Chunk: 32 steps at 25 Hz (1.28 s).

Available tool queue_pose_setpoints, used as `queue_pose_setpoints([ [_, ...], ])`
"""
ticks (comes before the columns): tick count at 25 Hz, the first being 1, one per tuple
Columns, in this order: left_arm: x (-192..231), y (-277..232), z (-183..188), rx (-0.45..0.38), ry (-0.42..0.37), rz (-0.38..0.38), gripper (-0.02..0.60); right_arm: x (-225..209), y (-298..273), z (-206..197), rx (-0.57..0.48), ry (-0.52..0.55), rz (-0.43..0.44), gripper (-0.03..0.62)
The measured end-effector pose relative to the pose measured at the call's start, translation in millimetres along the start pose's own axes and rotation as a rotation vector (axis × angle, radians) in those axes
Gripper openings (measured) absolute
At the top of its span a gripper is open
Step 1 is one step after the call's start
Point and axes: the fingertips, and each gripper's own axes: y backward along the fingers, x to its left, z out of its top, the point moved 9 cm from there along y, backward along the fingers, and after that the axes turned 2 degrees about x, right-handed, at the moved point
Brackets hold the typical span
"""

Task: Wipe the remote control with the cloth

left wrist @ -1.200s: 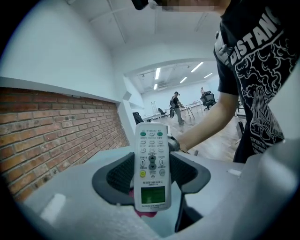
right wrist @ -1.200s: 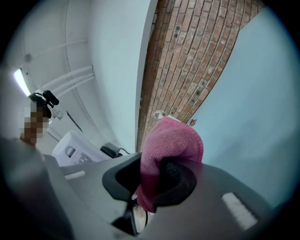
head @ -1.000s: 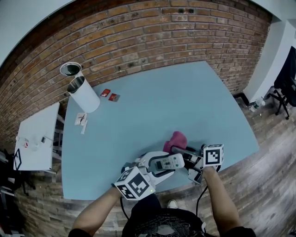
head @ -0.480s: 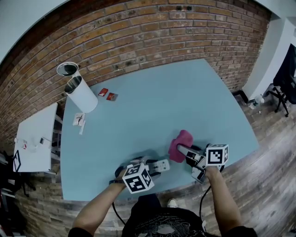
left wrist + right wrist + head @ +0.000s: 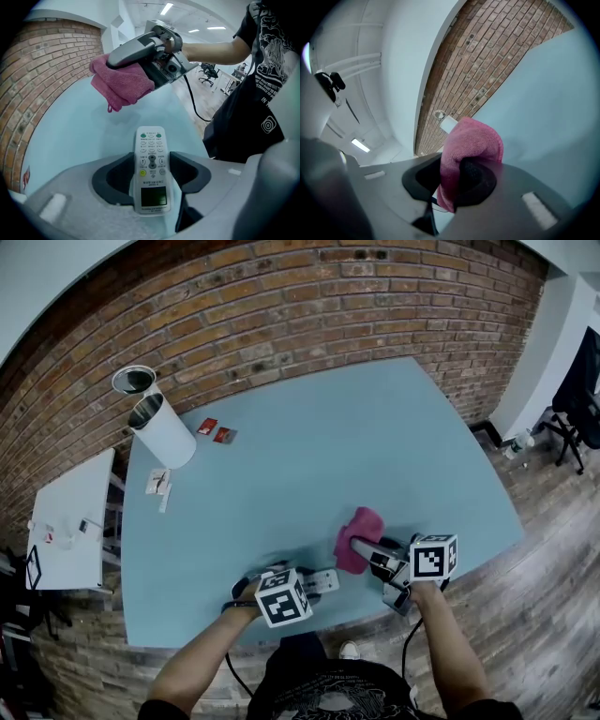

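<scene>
A white remote control point(image 5: 151, 159), buttons and small screen facing up, lies lengthwise between the dark pads of my left gripper point(image 5: 151, 176), which is shut on its sides. In the head view that gripper point(image 5: 314, 582) points steeply down and holds the remote point(image 5: 323, 579) low over the blue table point(image 5: 309, 465) near its front edge. My right gripper point(image 5: 361, 547) is shut on a bunched pink cloth point(image 5: 358, 532) just right of the remote and apart from it. The cloth point(image 5: 471, 140) bulges out past the right jaws point(image 5: 457, 180). From the left gripper's camera it point(image 5: 122, 86) hangs beyond the remote.
A white cylinder point(image 5: 164, 432) and a metal-rimmed can point(image 5: 138, 381) stand at the table's far left corner, near two red cards point(image 5: 217, 431) and small papers point(image 5: 159, 484). A white side table point(image 5: 70, 521) stands left, a brick wall point(image 5: 281, 306) behind, and a chair point(image 5: 577, 399) right.
My left gripper has sunk towards the table and tipped downward with the remote in it, shifting slightly left. The right gripper and cloth have barely moved.
</scene>
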Motion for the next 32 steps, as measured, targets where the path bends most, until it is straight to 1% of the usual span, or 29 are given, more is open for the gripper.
queue_pose_setpoints([
  [5,-1.6,4.5,-8.7,-0.02,-0.005,0.048,0.262,20.9,-19.6,-4.3,0.037,0.041,0.039,0.061],
  [10,0.2,19.7,-32.2,-0.033,0.053,0.095,0.267,37.7,-46.2,-16.4,0.081,0.023,0.078,0.061],
  [16,-2.6,27.7,-59.5,-0.016,0.093,0.112,0.265,51.6,-87.1,-37.8,0.201,0.012,0.038,0.061],
  [19,-2.8,28.3,-64.1,-0.015,0.104,0.113,0.264,58.3,-103.8,-44.9,0.242,0.009,0.034,0.061],
  [24,-2.1,27.0,-61.1,-0.02,0.085,0.118,0.264,66.0,-122.9,-53.2,0.292,0.004,0.036,0.061],
  [26,-1.7,25.2,-59.6,-0.018,0.082,0.103,0.262,66.5,-127.2,-56.9,0.311,-0.001,0.037,0.061],
  [29,-1.0,24.3,-59.7,-0.014,0.091,0.065,0.24,65.3,-130.9,-60.1,0.332,-0.012,0.029,0.061],
  [30,-0.8,24.0,-60.0,-0.013,0.095,0.054,0.222,64.7,-131.7,-60.7,0.339,-0.013,0.026,0.061],
  [32,-0.4,23.7,-60.0,-0.011,0.101,0.042,0.218,63.1,-132.3,-60.9,0.348,-0.015,0.021,0.061],
])
